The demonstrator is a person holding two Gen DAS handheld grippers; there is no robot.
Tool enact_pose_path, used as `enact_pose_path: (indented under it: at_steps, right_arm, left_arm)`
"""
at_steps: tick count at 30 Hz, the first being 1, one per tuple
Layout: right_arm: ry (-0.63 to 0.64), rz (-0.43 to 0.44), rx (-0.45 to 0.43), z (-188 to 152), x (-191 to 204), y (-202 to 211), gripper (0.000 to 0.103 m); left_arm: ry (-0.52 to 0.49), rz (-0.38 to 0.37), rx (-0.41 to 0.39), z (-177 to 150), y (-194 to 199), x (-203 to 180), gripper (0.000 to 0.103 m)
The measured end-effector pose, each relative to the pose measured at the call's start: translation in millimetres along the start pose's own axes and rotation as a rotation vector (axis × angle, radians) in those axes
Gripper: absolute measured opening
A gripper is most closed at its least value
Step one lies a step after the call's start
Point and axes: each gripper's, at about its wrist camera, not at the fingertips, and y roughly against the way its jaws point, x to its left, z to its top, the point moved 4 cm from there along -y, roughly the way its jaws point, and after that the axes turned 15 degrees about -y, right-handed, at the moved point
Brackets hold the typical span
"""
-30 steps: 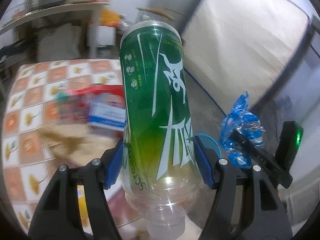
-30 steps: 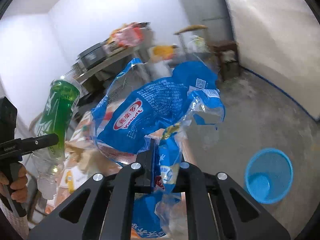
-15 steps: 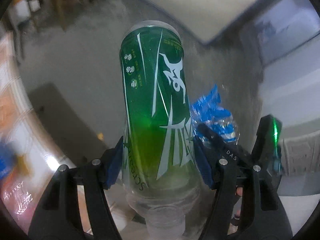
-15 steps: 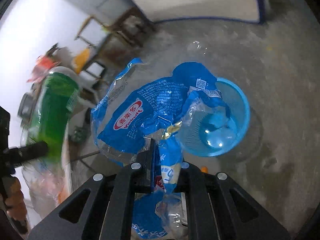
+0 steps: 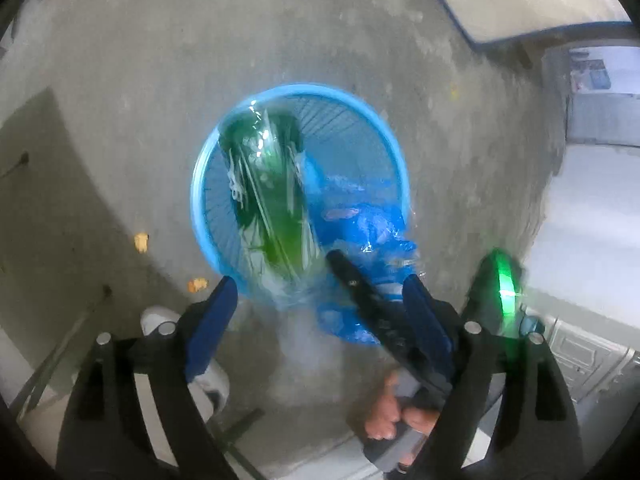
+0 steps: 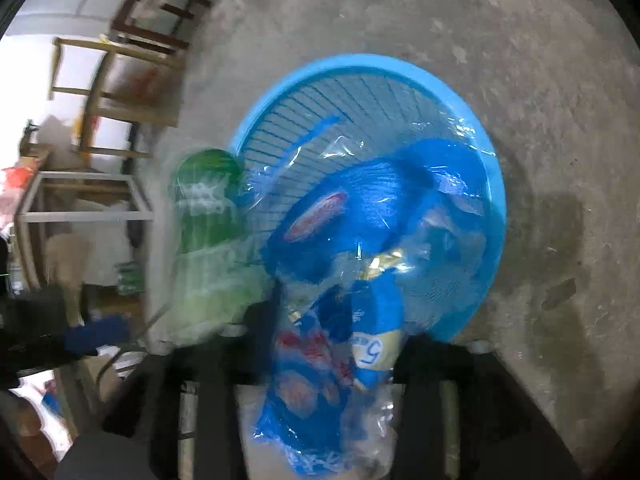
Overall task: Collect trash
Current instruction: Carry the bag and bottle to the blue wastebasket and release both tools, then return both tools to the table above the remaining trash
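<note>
While my left gripper spreads its jaws, the green-labelled clear plastic bottle hangs free, blurred, long axis pointing base-first into the round blue slatted plastic basket. My right gripper is opening too, the crinkled blue plastic wrapper loose between its jaws above the basket.

A blue wrapper fills the frame's centre, blurred, over the blue basket. A green bottle is at centre left. Concrete floor fills the right.

Basket: blue ribbed plastic. Bottle: clear glossy plastic, green label. Wrapper: shiny crinkled blue film. Floor: rough matt concrete.
</note>
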Motion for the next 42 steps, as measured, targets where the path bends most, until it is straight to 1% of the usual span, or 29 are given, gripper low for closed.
enact_pose_path:
  at_steps: [2, 4, 7, 8, 12, 16, 20, 23, 29, 30, 33, 34, 35, 38, 40, 41, 42]
  right_arm:
    - [0.013, -0.017, -0.009, 8, -2, -6, 0.063]
    - [0.018, -0.029, -0.013, 12, 0, -9, 0.069]
    - [0.038, -0.049, -0.030, 19, 3, -5, 0.073]
    - [0.052, -0.061, -0.043, 19, 0, -1, 0.075]
    - [0.079, -0.071, -0.075, 21, 4, 17, 0.075]
    - [0.090, -0.028, -0.112, 22, 6, 41, 0.075]
    - [0.112, 0.008, -0.140, 16, 7, 61, 0.075]
    - [0.127, 0.037, -0.144, 10, 8, 74, 0.075]
    - [0.146, 0.114, -0.166, -16, 8, 107, 0.075]
    - [0.152, 0.126, -0.171, -22, 7, 114, 0.075]
    - [0.173, 0.150, -0.191, -44, 5, 137, 0.075]
    - [0.182, 0.156, -0.203, -54, 3, 148, 0.075]
    - [0.185, 0.158, -0.218, -61, 2, 156, 0.075]
    - [0.211, 0.189, -0.265, -90, 2, 185, 0.075]
    - [0.253, 0.187, -0.296, -114, 7, 203, 0.075]
    - [0.272, 0.173, -0.313, -125, 11, 209, 0.075]
    - [0.293, 0.158, -0.329, -134, 16, 214, 0.076]
  left_arm:
    - [-0.011, 0.007, -0.029, 4, 7, -6, 0.083]
    - [-0.022, 0.002, -0.069, 5, 23, -15, 0.083]
    - [-0.045, -0.012, -0.113, -3, 50, -26, 0.083]
    - [-0.066, -0.014, -0.134, -7, 64, -32, 0.083]
    - [-0.140, 0.028, -0.192, -25, 107, -51, 0.083]
    - [-0.196, 0.015, -0.260, -59, 154, -65, 0.083]
    - [-0.210, 0.007, -0.329, -98, 193, -65, 0.083]
    - [-0.207, 0.004, -0.367, -128, 211, -57, 0.083]
    - [-0.159, 0.010, -0.452, -199, 243, -24, 0.083]
    - [-0.152, 0.021, -0.482, -216, 252, -17, 0.083]
    - [-0.097, 0.097, -0.583, -258, 276, 6, 0.083]
    - [-0.062, 0.122, -0.629, -275, 286, 17, 0.083]
    - [-0.038, 0.140, -0.654, -288, 293, 25, 0.083]
    - [0.055, 0.215, -0.747, -343, 320, 55, 0.083]
    - [0.117, 0.249, -0.775, -373, 330, 70, 0.083]
    - [0.151, 0.251, -0.781, -385, 332, 78, 0.084]
    - [0.207, 0.253, -0.783, -406, 335, 88, 0.085]
